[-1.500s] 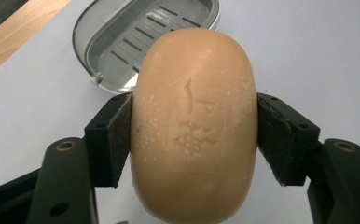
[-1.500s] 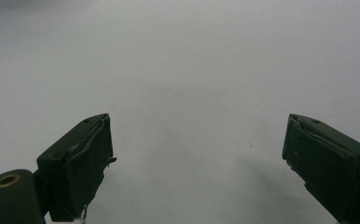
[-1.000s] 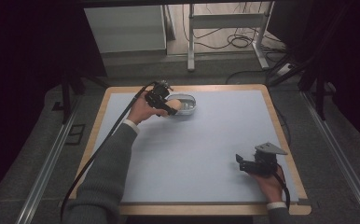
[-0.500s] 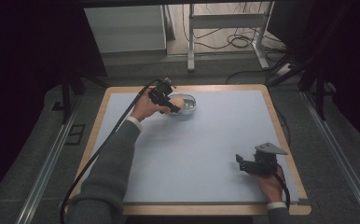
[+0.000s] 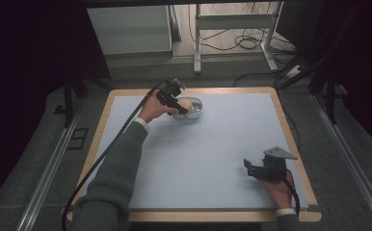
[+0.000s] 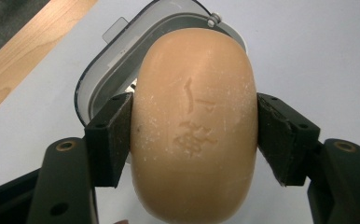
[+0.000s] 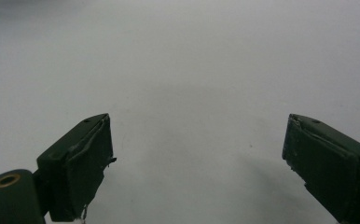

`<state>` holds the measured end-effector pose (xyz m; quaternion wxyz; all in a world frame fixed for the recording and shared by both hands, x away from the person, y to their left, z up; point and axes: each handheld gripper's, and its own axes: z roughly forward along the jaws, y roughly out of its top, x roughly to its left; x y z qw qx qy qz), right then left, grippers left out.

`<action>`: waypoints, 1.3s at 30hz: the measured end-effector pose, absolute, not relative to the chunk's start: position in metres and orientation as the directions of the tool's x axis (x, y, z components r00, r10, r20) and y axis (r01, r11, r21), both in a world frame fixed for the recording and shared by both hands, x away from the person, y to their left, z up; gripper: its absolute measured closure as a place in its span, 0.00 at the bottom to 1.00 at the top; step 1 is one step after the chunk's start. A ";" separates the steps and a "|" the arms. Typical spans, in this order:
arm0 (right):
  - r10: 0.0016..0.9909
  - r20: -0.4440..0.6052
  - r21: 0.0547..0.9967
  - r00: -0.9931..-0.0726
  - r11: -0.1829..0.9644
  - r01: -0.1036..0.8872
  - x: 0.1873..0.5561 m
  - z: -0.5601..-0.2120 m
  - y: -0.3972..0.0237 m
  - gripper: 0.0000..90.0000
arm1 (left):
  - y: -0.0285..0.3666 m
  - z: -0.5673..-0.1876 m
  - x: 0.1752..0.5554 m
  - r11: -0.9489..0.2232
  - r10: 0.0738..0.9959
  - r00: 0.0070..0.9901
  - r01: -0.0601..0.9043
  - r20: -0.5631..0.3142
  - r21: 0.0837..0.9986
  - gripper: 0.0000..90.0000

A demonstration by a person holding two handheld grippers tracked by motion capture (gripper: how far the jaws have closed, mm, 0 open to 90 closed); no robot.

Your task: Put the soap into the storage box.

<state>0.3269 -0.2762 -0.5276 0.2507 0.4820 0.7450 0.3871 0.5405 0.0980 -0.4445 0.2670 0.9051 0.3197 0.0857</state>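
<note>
– What's the left gripper (image 5: pixel 180 107) doing up by the desk's (image 5: pixel 213 159) far edge?

– Its fingers (image 6: pixel 110 137) are clamped on the soap (image 6: pixel 194 126), right over the dish (image 6: pixel 104 79). Looks like the placing step.

– Next?

– I'd say lower it squarely inside the rim, then let go. The right gripper (image 5: pixel 249 168) sits near the right corner, fingers spread, holding nothing.

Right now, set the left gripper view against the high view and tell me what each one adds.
Left gripper view alone: the stamped mark on the bar of soap, both pads pressing its sides, and the small tab on the soap dish rim. High view alone: the right gripper low on the blue mat, and the person's sleeve. Both share the left gripper holding the soap at the dish.
</note>
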 end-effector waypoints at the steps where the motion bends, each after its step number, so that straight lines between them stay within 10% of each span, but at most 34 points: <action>1: 0.912 0.000 0.818 -0.409 0.235 0.525 0.327 -0.528 -0.276 0.09 | 0.097 -0.444 0.542 -0.658 0.620 0.784 0.529 -0.013 0.536 0.36; 39: 0.914 0.001 0.817 -0.406 0.233 0.527 0.327 -0.528 -0.276 0.09 | 0.078 -0.463 0.573 -0.680 0.606 0.796 0.522 -0.008 0.514 0.36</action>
